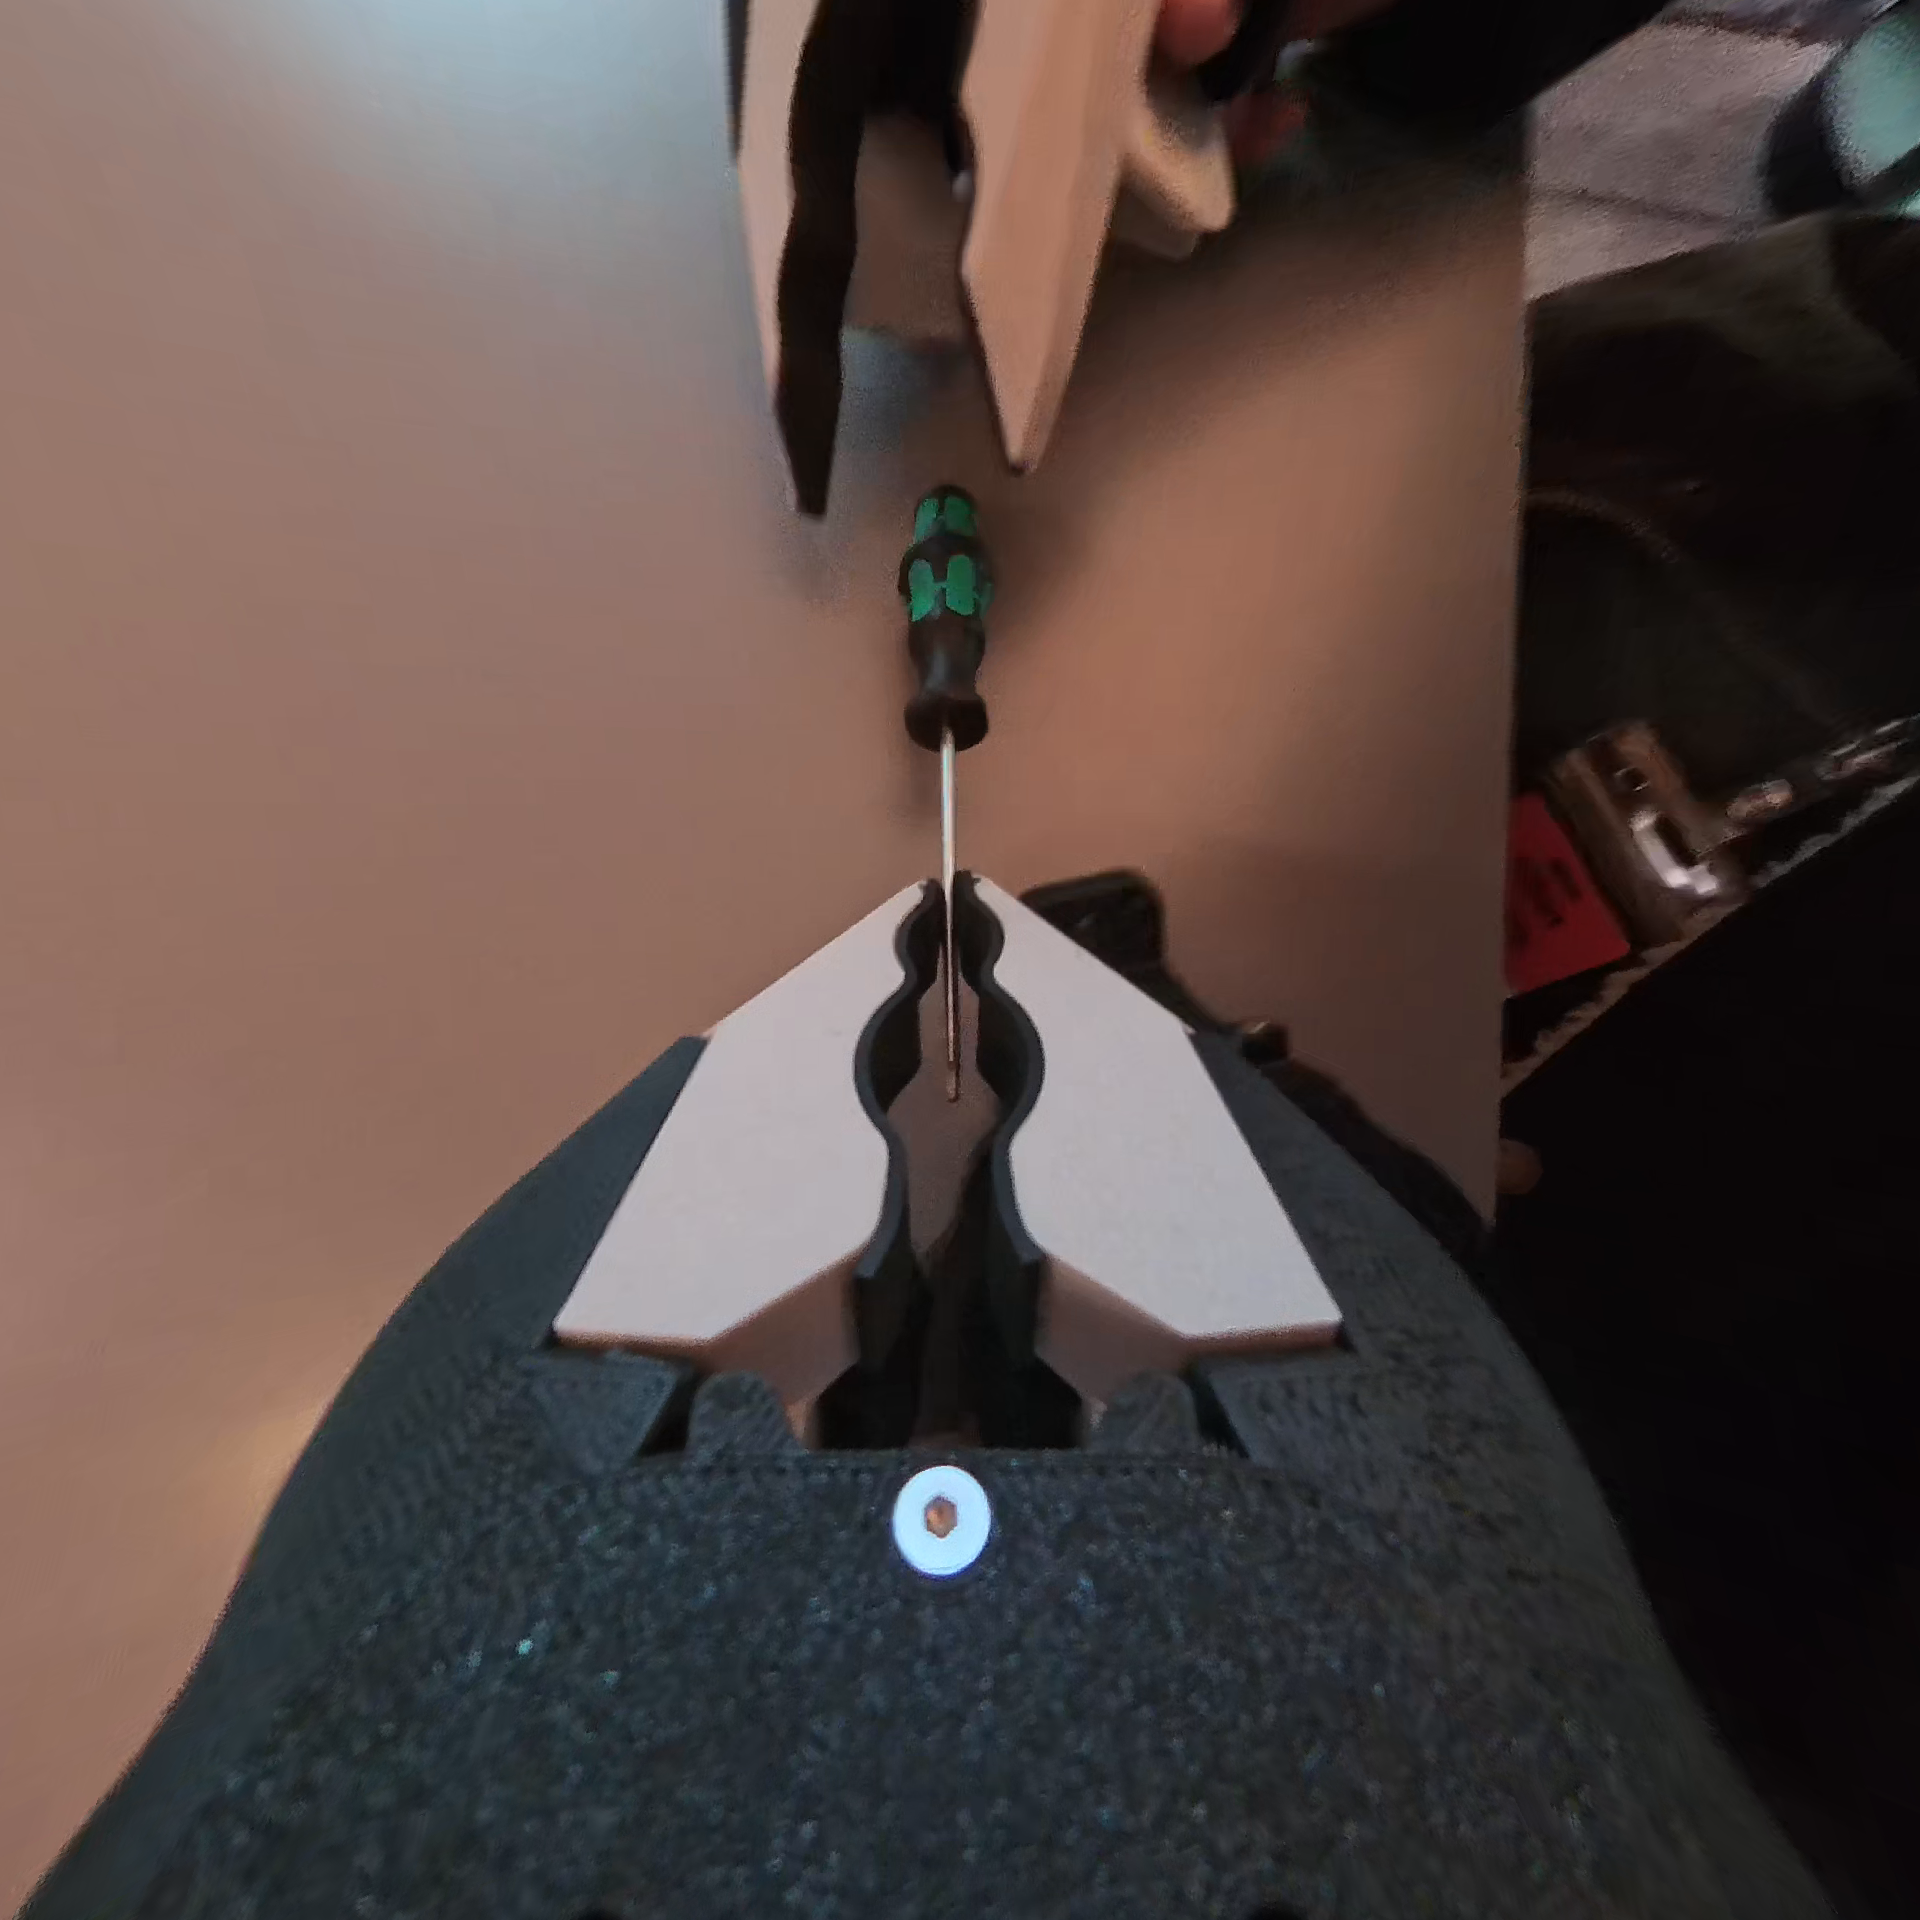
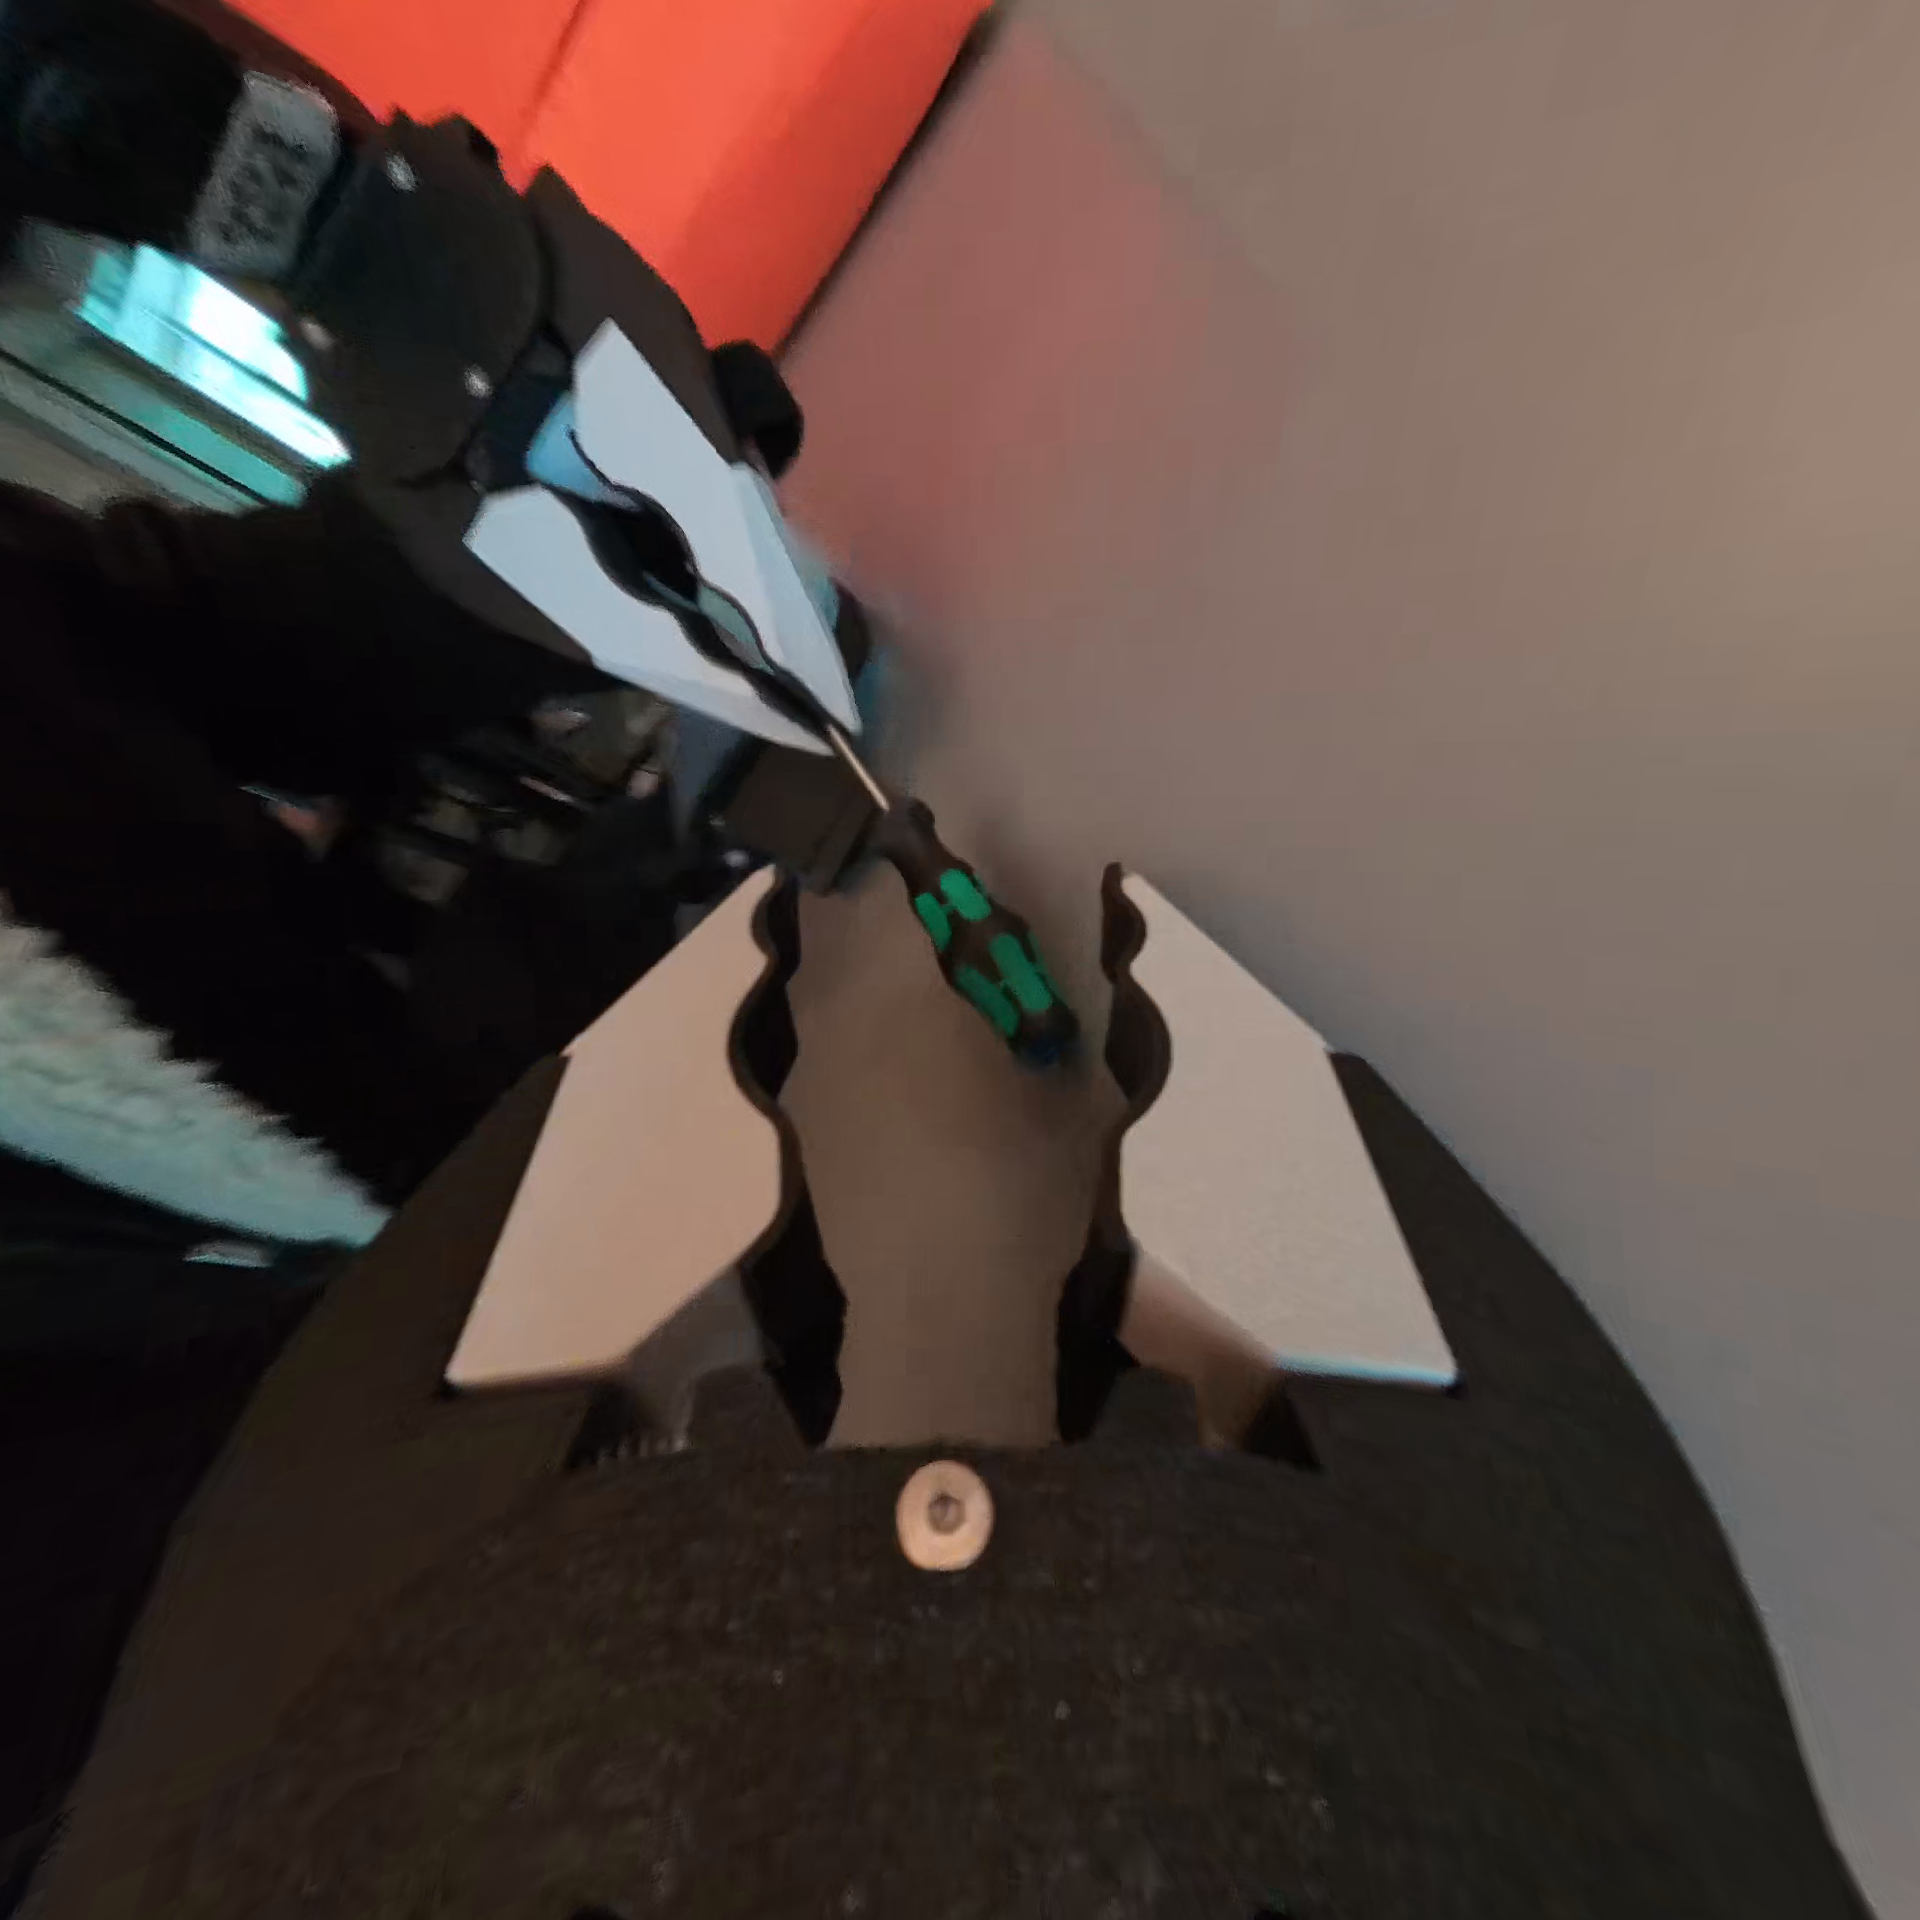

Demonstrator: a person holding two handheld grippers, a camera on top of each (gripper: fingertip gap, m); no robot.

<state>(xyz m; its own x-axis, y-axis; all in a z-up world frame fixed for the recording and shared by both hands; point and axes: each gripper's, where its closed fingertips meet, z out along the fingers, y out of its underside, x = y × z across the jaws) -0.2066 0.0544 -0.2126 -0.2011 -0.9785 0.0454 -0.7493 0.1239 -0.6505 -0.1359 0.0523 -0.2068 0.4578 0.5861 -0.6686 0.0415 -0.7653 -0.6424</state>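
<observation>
My left gripper (image 1: 948, 894) is pinched nearly shut on the thin metal shaft of the screwdriver (image 1: 945, 613). The shaft runs between the black pads and its tip shows in the inner gap. The green-and-black handle sticks out forward, held clear above the plain beige table (image 1: 416, 623).

My right gripper (image 2: 945, 883) is spread wide and holds nothing. In its own view the screwdriver (image 2: 992, 961) handle lies in the mouth, nearer the right-side finger, with no contact that I can see; the frame is blurred. The left gripper (image 2: 842, 727) shows there clamping the shaft. An orange panel (image 2: 727, 125) is behind it and a dark sleeve (image 2: 260, 675) is to the side.
</observation>
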